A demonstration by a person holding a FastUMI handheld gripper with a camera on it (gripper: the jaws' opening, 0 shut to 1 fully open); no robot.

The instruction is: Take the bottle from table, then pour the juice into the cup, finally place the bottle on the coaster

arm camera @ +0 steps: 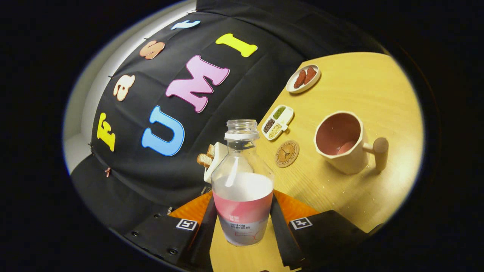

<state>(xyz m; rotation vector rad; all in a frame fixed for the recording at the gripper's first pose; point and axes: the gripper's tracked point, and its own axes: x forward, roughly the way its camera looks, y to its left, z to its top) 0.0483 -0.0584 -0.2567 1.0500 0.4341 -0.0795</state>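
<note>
A clear, uncapped bottle (242,181) with a pink label and pale juice in its lower half sits between my fingers, and my gripper (242,223) is shut on it, both pads pressed to its sides. The view is tilted, so the bottle leans relative to the wooden table (363,98). Beyond the bottle's neck and to its right stands the cream cup (342,141) with a pink inside and a wooden handle; its mouth faces me. The round cork coaster (287,153) lies flat between the bottle and the cup, a little further off.
A small white tray of seeds (278,122) lies beyond the coaster. Further back is an oval dish with two brown pieces (303,78). A white holder with bread slices (210,158) sits behind the bottle, by the booth wall.
</note>
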